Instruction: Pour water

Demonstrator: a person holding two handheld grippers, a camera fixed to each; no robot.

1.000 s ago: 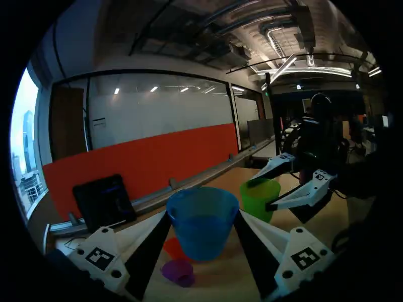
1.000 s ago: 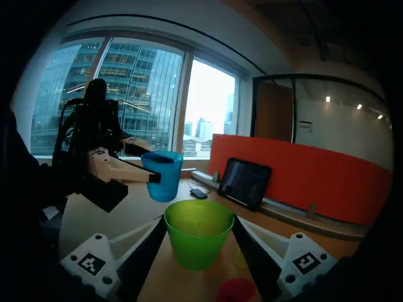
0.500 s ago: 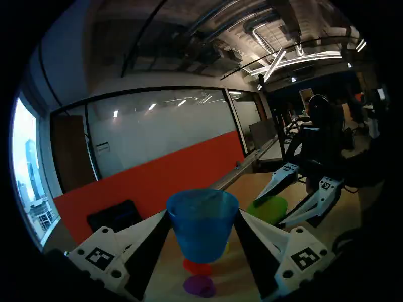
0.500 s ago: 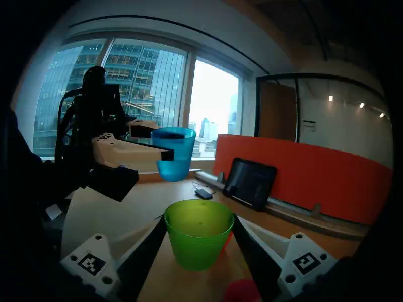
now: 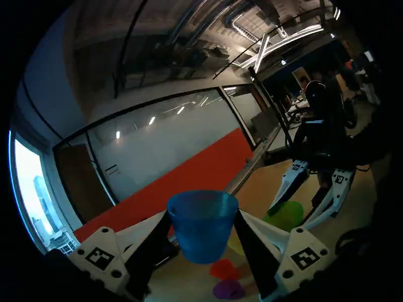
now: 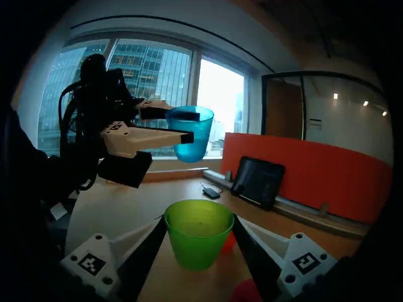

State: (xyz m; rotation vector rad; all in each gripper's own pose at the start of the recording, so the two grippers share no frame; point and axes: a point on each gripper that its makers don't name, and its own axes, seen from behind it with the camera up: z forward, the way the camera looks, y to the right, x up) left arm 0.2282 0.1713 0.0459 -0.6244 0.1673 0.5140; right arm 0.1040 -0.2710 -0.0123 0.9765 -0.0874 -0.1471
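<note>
Left hand-held gripper (image 5: 201,236) is clenched on a translucent blue cup (image 5: 202,216), one finger on each side of the wall at about mid-height. Right hand-held gripper (image 6: 199,241) grasps a green cup (image 6: 198,226) the same way, low over the worktop (image 6: 116,211). From the right hand-held gripper, the blue cup sits ahead, higher up and to the left. It is close to upright and not yet tipped over the green rim. From the left hand-held gripper, the green cup lies ahead, lower and to the right. Fill level in the blue cup cannot be read through the tinted wall.

Handling, as a judgement: both are thin, smooth plastic tumblers, light when empty and unlikely to break, but the wall should flex under a hard squeeze. Any water adds weight that shifts as the cup tilts. The taper widens upward, so a hold on the mid-wall below the rim should resist sliding down. Firm, not crushing.

Writing: both cups are plain, with no brand seen. Each hand-held gripper carries square black-and-white marker tags (image 6: 91,263), patterns only. A sheet on the glass wall beyond the orange partition (image 6: 327,176) is too small to read. A dark tablet (image 6: 259,182) leans ahead and right of the right hand-held gripper.
</note>
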